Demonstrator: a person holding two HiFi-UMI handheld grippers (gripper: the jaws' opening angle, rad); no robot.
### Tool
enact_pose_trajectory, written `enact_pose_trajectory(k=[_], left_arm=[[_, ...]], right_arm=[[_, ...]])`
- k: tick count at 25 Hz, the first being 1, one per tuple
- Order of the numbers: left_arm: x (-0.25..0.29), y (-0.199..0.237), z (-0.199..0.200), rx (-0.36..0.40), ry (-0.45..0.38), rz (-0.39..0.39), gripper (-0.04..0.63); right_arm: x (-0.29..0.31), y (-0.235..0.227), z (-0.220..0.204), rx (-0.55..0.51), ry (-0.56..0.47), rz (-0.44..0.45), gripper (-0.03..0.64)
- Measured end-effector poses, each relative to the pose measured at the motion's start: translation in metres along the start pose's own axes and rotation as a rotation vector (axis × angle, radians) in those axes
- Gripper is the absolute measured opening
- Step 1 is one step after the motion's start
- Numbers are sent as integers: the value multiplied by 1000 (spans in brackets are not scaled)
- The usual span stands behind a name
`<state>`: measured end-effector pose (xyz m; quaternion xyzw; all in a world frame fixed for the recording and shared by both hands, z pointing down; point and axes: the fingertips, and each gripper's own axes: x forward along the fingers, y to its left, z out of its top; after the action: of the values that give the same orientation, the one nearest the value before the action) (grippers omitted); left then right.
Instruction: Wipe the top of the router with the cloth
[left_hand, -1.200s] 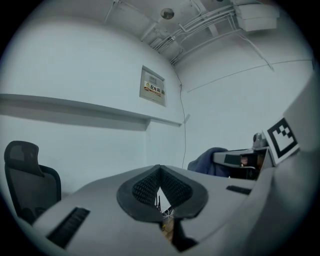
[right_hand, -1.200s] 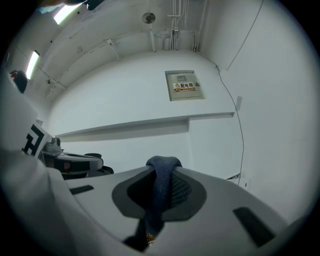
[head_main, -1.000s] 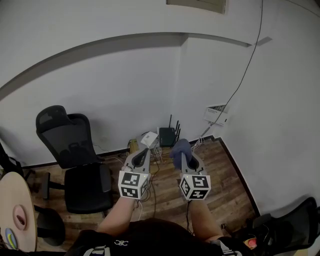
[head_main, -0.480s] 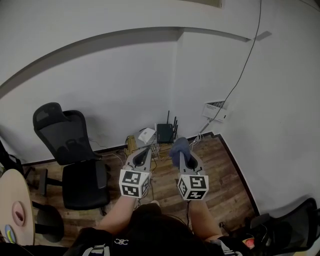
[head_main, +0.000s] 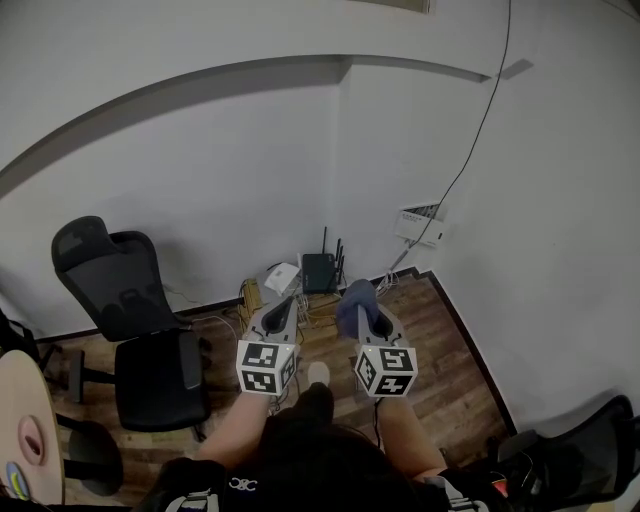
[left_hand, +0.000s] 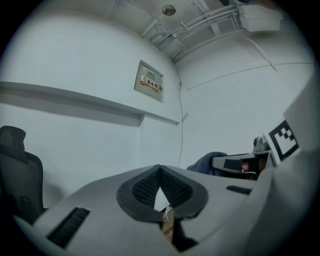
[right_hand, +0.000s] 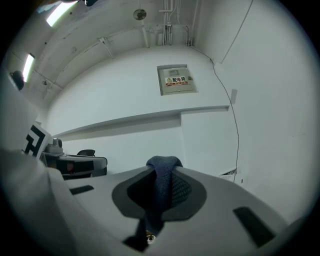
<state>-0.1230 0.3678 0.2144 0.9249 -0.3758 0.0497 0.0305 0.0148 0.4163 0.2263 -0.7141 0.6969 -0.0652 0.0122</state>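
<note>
Only the head view shows the router (head_main: 319, 273); right gripper (right_hand: 160, 191) clamps cloth (right_hand: 161, 172).

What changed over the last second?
The person has stepped toward the corner: the router and chair slid left in the head view, and a shoe now shows. Unchanged: right claw shut on the cloth, left claw shut, empty.

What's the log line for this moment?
left hand-held gripper shut, empty | right hand-held gripper shut on cloth | router by wall, untouched | wipe not started

Router (head_main: 319, 272), top too small for detail; round table (head_main: 35, 385) half beyond left edge.
</note>
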Motion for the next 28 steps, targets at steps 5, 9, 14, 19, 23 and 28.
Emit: enact_pose_trajectory(k=[5, 9, 14, 19, 23, 28], left_arm=[[37, 1, 0, 19, -15, -3, -6], [75, 6, -4, 29, -9, -16, -6], [128, 30, -9, 5, 24, -18, -6], [185, 52, -18, 60, 75, -7, -6], [234, 74, -21, 24, 105, -30, -6], [296, 110, -18, -9, 123, -23, -6]], right_arm=[[20, -16, 11, -117, -20, -29, 12], [55, -37, 8, -62, -19, -13, 12], [107, -64, 0, -3, 18, -27, 12], [163, -90, -3, -44, 34, -52, 12], [218, -106, -7, 28, 62, -22, 12], [283, -125, 3, 34, 68, -22, 12]])
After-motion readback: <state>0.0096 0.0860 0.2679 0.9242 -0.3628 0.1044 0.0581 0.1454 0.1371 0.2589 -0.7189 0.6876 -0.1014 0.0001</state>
